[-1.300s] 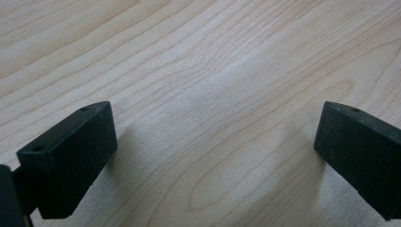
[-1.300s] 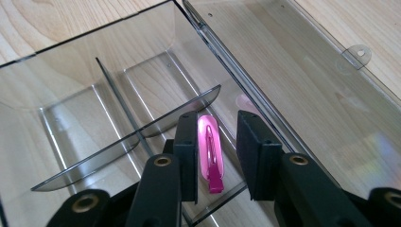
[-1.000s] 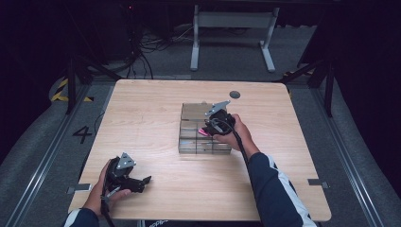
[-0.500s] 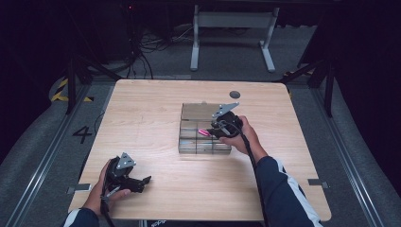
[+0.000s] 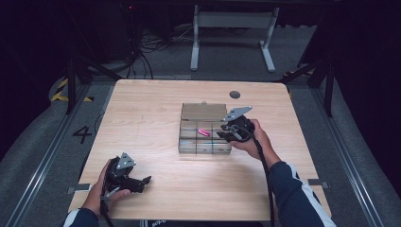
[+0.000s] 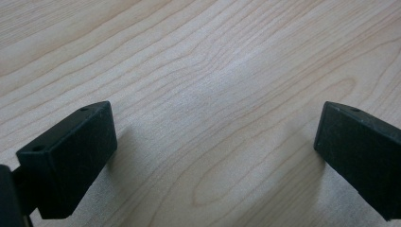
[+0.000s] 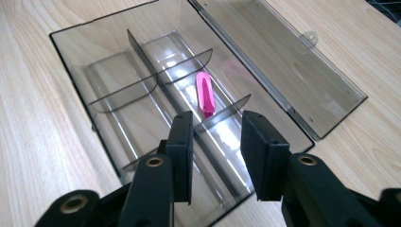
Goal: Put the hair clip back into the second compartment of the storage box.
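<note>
A smoky clear organiser box with its lid folded open lies mid-table. A small pink piece rests in a middle compartment of the back row. My right gripper hovers at the box's right end, pointing at it. In the right gripper view the jaws stand apart over the dividers, short of the pink piece, above the box and beside its lid. They have just been opening, with nothing between them. My left gripper rests open on the bare wood at front left.
A dark round grommet sits in the tabletop behind the box. The wooden table has free room left of the box and along the front. White desk legs stand on the floor beyond.
My right gripper has drawn back to the right, off the box, leaving the pink piece lying in its compartment. The left gripper has stayed put.
</note>
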A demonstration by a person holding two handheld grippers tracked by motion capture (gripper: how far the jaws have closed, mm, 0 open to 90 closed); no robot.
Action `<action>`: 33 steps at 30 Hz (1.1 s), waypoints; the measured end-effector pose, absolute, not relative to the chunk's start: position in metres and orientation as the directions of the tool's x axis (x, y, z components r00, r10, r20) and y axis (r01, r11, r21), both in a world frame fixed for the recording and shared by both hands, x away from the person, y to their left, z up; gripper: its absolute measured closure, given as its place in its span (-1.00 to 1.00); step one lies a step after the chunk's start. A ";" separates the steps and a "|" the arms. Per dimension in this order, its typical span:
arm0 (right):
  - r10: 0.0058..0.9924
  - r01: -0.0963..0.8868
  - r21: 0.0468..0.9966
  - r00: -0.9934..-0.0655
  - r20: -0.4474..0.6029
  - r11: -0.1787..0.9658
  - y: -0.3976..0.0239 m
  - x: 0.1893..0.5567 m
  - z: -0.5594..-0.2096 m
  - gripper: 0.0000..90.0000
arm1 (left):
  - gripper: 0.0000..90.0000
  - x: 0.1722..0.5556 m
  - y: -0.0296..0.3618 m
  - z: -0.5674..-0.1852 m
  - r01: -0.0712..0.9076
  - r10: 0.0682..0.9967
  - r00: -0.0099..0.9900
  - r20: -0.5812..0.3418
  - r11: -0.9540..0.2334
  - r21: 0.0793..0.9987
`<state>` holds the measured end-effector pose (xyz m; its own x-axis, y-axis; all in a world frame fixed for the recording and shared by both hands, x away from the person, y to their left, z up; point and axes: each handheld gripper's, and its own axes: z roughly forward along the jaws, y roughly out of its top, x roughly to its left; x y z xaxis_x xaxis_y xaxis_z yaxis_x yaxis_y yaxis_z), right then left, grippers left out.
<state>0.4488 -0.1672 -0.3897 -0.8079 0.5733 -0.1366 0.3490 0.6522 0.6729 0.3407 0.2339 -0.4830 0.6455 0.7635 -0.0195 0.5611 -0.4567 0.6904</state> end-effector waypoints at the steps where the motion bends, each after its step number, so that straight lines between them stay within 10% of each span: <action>1: 0.570 0.344 0.671 -0.809 -0.144 0.657 -0.168 0.447 -0.389 0.45 | -0.99 0.341 0.234 -0.483 0.562 0.764 0.645 -0.021 -0.456 0.691; 33: 0.556 0.292 0.662 -0.799 -0.227 0.690 -0.215 0.366 -0.402 -0.20 | -0.99 0.340 0.233 -0.483 0.566 0.768 0.641 -0.022 -0.452 0.690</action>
<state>0.3659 -0.2150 -0.4018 -0.7994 0.5561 -0.2273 0.2919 0.6903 0.6620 0.3404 0.2333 -0.4830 0.6406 0.7676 -0.0222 0.5655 -0.4520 0.6899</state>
